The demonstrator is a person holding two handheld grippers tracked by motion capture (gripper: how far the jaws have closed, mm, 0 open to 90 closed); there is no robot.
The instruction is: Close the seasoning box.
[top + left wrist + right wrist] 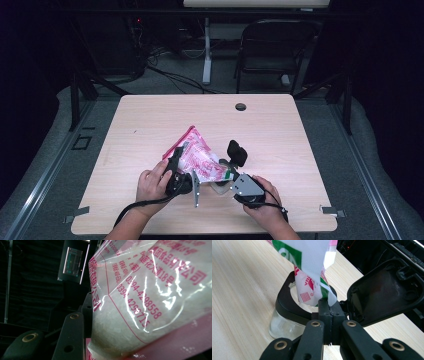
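A clear bag [150, 302] printed in red, holding white grains, is seen pressed against the left tongs' [82, 340] black jaws.

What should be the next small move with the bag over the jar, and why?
Probably tip the left gripper a little higher, so the white grains slide toward the low corner. The bag is tilted, its lower corner sits in the open mouth of the glass jar, whose flip lid stands open. The right gripper pinches that corner shut-tight, steadying it.
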